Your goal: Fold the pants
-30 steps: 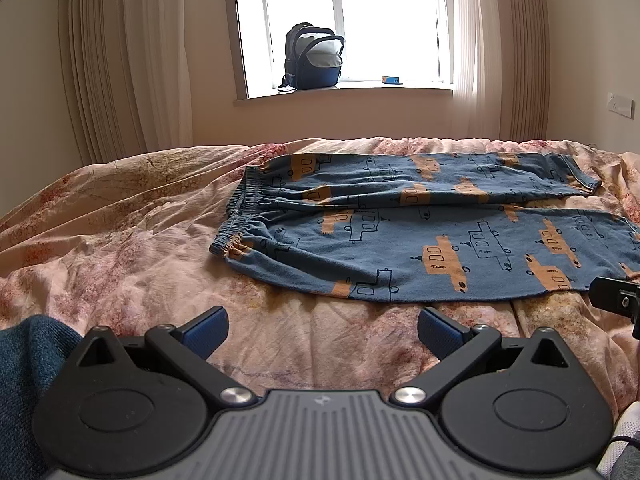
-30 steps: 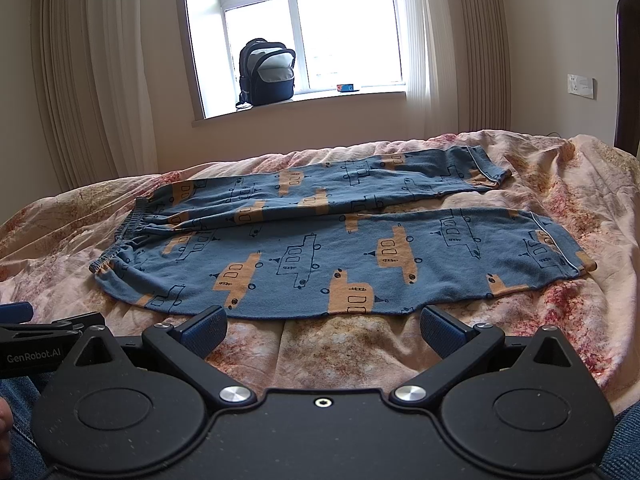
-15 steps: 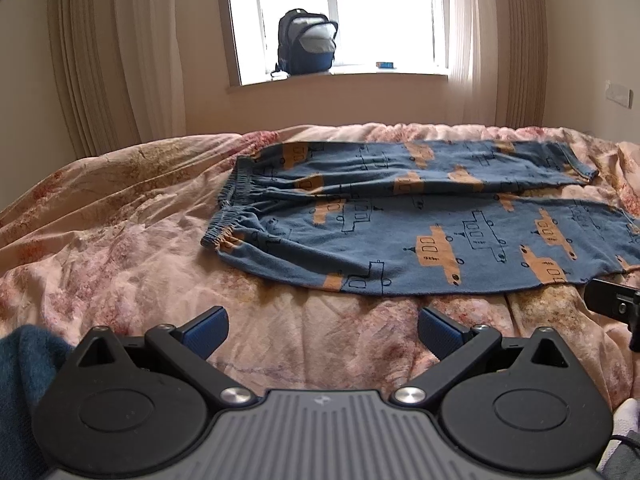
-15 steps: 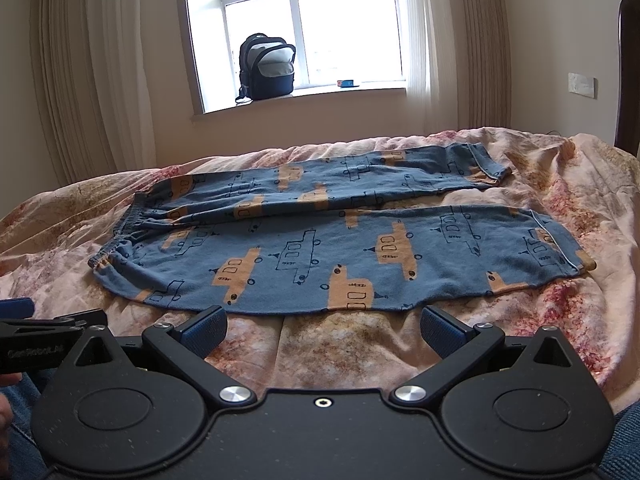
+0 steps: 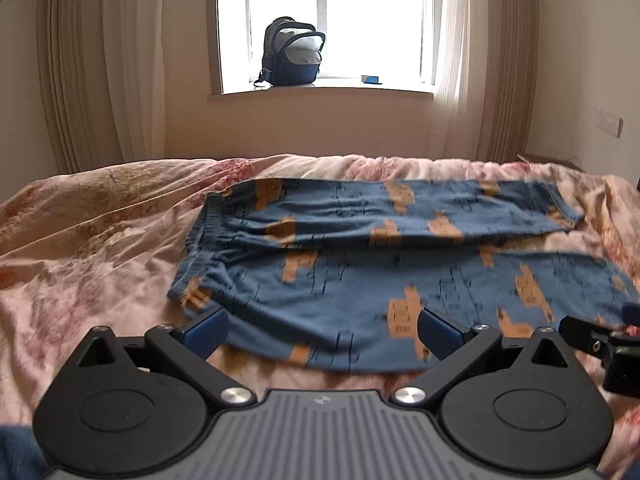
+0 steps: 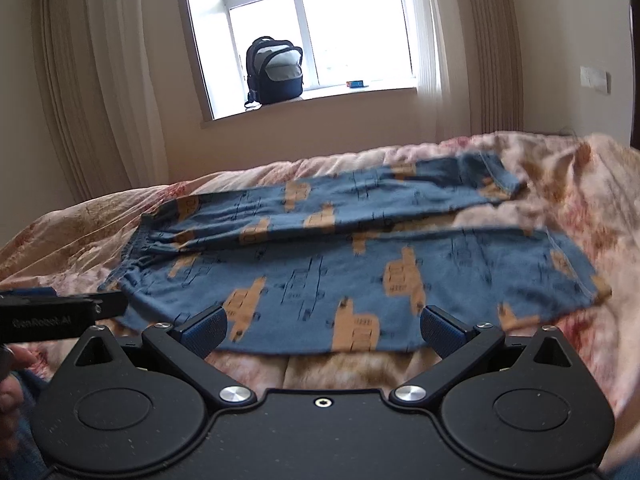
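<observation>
Blue pants (image 5: 360,272) with orange prints lie flat on the pink floral bedspread (image 5: 100,240), waistband to the left and both legs stretched to the right. In the left wrist view my left gripper (image 5: 322,330) is open, its blue fingertips just over the pants' near edge by the waistband end. The right wrist view shows the same pants (image 6: 360,264). There my right gripper (image 6: 322,330) is open over the near edge of the front leg. Nothing is held in either gripper.
A dark backpack (image 5: 292,54) stands on the windowsill beyond the bed, with a small blue box (image 5: 370,79) beside it. Curtains hang on both sides of the window. The bedspread (image 6: 560,184) is rumpled around the pants. A hand (image 6: 10,376) shows at the left edge.
Both grippers have moved forward toward the pants; their fingertips now overlap the near edge of the fabric. The right wrist view has tilted. Both stay open.
</observation>
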Demonstrator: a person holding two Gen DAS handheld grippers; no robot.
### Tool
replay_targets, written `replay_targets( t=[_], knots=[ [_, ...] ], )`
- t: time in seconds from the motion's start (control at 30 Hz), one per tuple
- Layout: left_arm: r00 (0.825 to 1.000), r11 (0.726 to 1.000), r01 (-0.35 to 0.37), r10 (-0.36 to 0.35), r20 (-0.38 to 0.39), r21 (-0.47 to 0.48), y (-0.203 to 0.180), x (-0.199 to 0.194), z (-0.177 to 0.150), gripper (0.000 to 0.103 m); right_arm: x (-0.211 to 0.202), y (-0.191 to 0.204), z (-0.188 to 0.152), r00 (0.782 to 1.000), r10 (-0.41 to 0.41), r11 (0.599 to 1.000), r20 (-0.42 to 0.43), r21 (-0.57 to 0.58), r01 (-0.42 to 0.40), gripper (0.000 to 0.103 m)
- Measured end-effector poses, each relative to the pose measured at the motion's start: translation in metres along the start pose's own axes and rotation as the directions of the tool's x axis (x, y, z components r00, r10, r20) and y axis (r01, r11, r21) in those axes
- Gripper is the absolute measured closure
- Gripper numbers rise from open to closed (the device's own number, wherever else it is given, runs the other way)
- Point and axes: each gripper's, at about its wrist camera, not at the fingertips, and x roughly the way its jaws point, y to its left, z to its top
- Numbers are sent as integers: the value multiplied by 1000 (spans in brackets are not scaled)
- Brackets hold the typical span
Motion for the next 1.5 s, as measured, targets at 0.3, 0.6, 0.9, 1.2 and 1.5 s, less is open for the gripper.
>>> replay_targets(
  t=[0.3, 0.6, 0.9, 1.2, 1.5],
  knots=[
    [997, 998, 61, -61, -45, 3, 7, 65, 53, 0, 51, -14, 44, 1000, 6, 998, -1, -67, -6, 0],
    [979, 974, 203, -203, 9, -102, 92, 187, 131, 0, 163, -28, 131, 973, 221, 919, -65, -319, -230, 0],
    [985, 893, 166, -168, -31, 419, 104, 285, 158, 0, 284, -29, 181, 952, 271, 725, -139, -621, -297, 1],
    [966, 840, 231, -135, -222, 491, 100, 318, 153, 35, 355, -21, 172, 921, 285, 636, -264, -667, -388, 31],
    [956, 831, 231, -98, -276, 506, 91, 309, 151, 103, 381, -24, 187, 867, 234, 693, -439, -550, -466, 76]
  ],
)
